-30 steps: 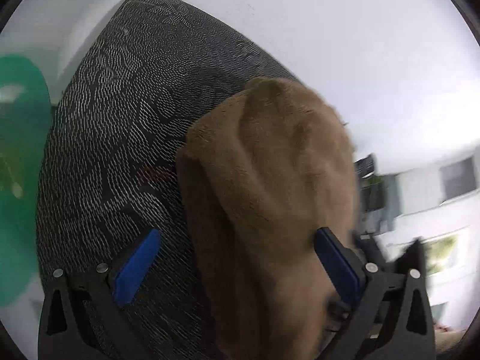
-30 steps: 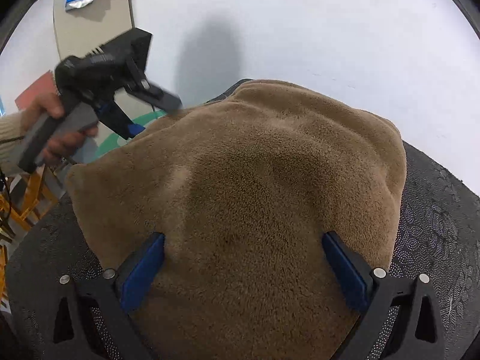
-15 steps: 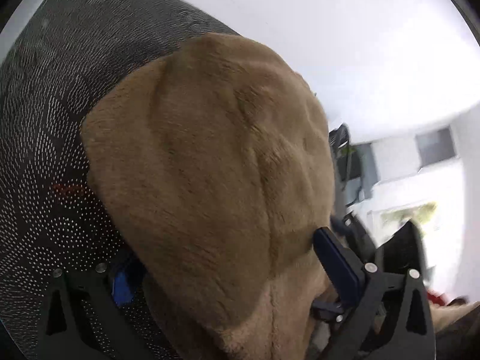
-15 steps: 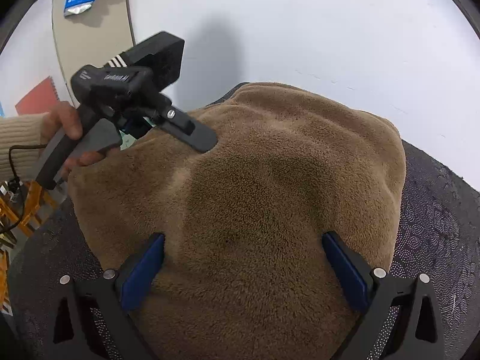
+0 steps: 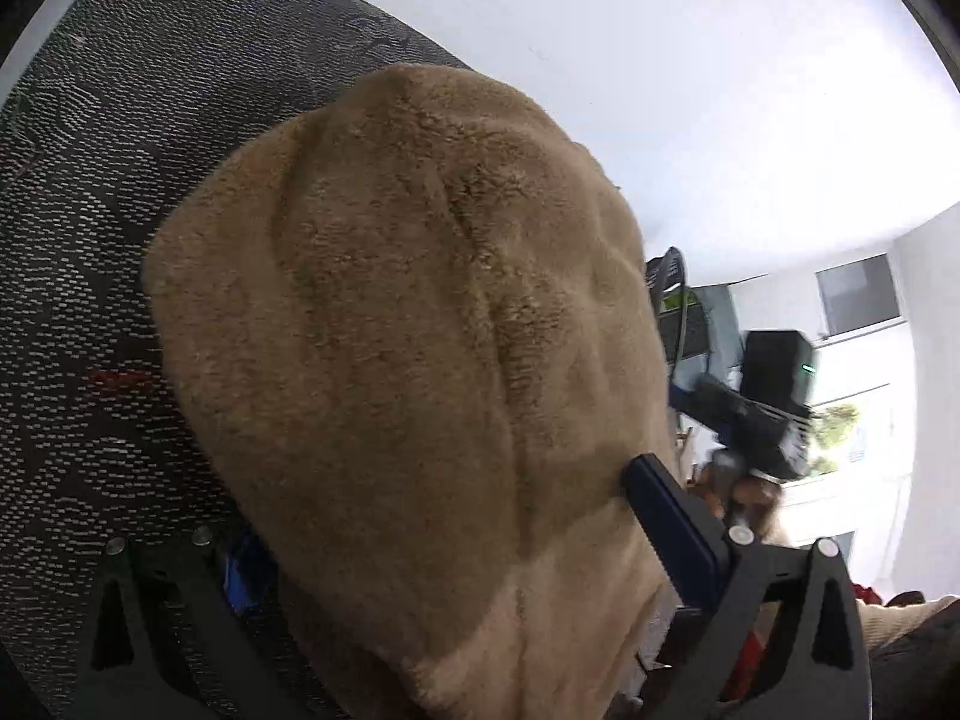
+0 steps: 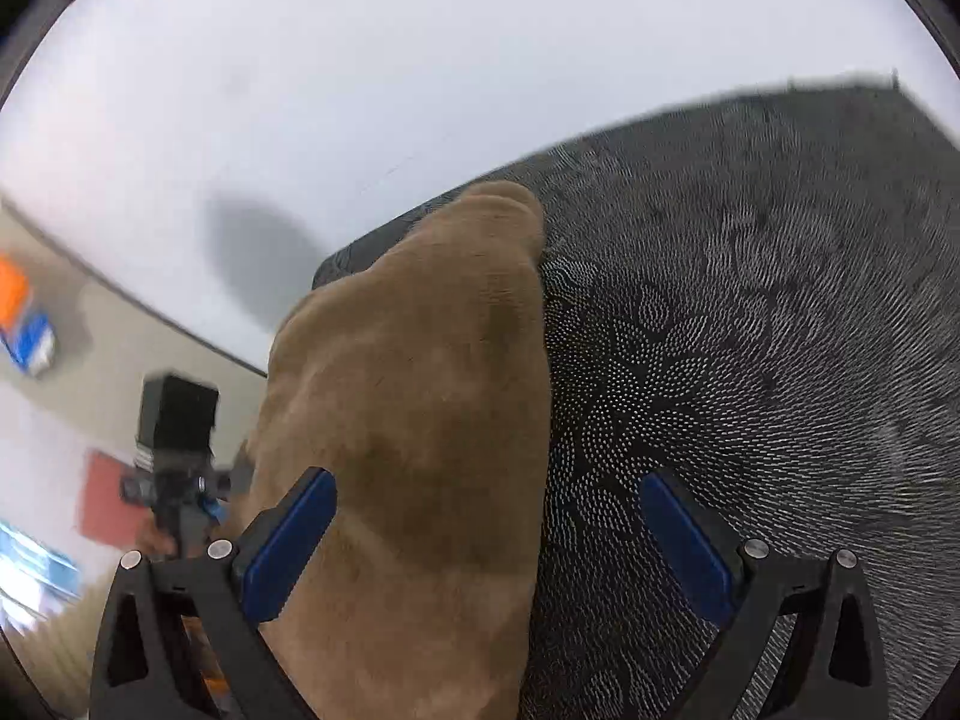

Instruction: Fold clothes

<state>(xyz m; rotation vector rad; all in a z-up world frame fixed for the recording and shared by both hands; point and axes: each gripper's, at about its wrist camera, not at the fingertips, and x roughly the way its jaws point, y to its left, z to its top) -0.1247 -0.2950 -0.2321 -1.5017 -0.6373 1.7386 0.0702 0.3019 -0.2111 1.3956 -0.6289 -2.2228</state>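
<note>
A: Status check. We've got the brown fleece (image 5: 420,360) lying bunched on the dark patterned mat (image 5: 90,240), mat on the white desk (image 5: 660,60). The fleece runs out to the mat's far edge; beyond that the desk is bare.

B: Left tongs (image 5: 444,516) are spread wide and the fleece fills the gap between them, draped over the left pad so only a bit of blue shows. We can't call that a grip: the jaws stand apart with nothing pinched.

A: Same on our right tongs (image 6: 486,540): wide open, holding nothing. The fleece covers the left half of the gap and hides part of the left pad. The right pad sits over bare mat, clear of the cloth.

B: Handling guess: soft, thick and light. It'll sag and slump, won't hold a crease, and the pile looks grippy, so slip is unlikely. Bulk is our problem, since a fat wad may push out of the jaws.

A: Agreed. We should grab at a hem or corner, one or two layers only, not the mound. No clean corner is visible from either camera.

B: The long edge beside the right tongs is our best bet. In the left view the right tongs look blurred, off past the fleece's right side.
</note>
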